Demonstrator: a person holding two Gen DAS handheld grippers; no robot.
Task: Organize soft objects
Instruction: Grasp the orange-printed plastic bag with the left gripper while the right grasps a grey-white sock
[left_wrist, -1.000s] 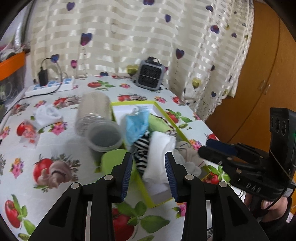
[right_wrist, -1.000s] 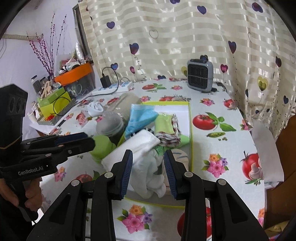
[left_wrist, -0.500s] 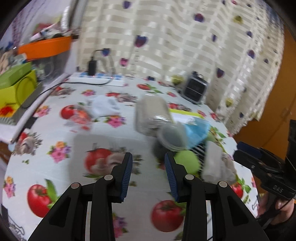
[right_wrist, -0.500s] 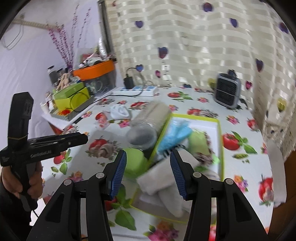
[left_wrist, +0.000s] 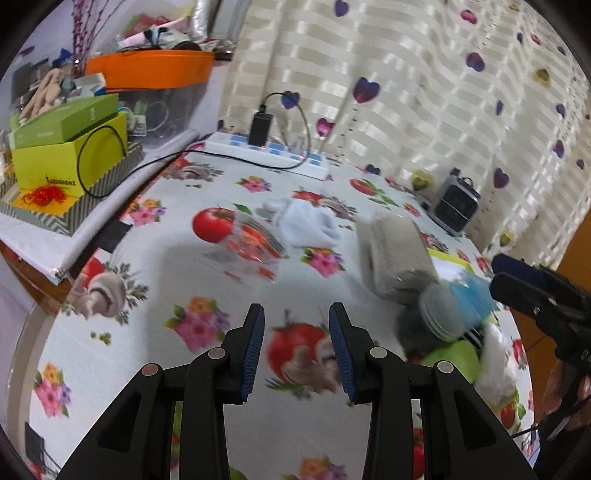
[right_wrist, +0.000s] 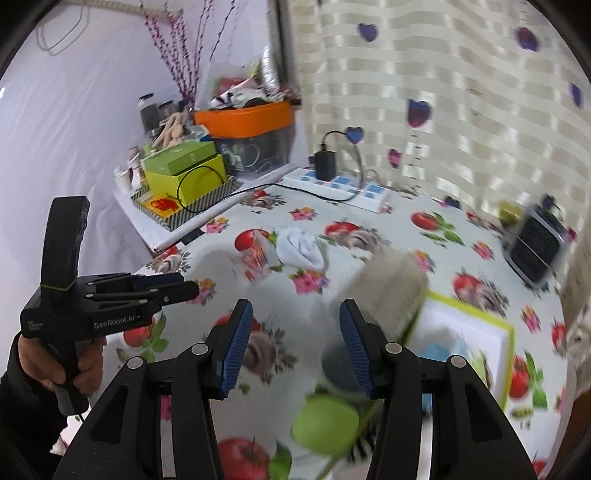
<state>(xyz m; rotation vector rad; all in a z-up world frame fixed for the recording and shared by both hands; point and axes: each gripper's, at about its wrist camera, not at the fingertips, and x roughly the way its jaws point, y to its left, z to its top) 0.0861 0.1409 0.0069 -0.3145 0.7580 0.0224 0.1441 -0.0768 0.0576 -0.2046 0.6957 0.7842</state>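
Observation:
A white rolled sock (left_wrist: 308, 225) (right_wrist: 301, 247) lies loose on the flowered tablecloth, next to a small clear packet with red print (left_wrist: 255, 243). A clear jar (left_wrist: 397, 254) (right_wrist: 391, 291) lies on its side against the yellow-green tray (right_wrist: 506, 350), which holds blue, white and striped cloths. A green round thing (right_wrist: 325, 424) sits by the tray's near corner. My left gripper (left_wrist: 295, 308) hangs open and empty over the bare cloth. My right gripper (right_wrist: 295, 304) stands wide open with nothing between its pads. A hand holds each tool.
A white power strip with a black charger (left_wrist: 269, 151) lies at the table's back. A small grey heater (left_wrist: 456, 205) stands at the back right. Green boxes (left_wrist: 70, 155) and an orange bin (left_wrist: 147, 72) crowd a side shelf on the left. A curtain hangs behind.
Both views have swung left, away from the tray toward the sock and packet; the tray now sits at the right edge. The right jaws have spread wider. The left jaws are unchanged.

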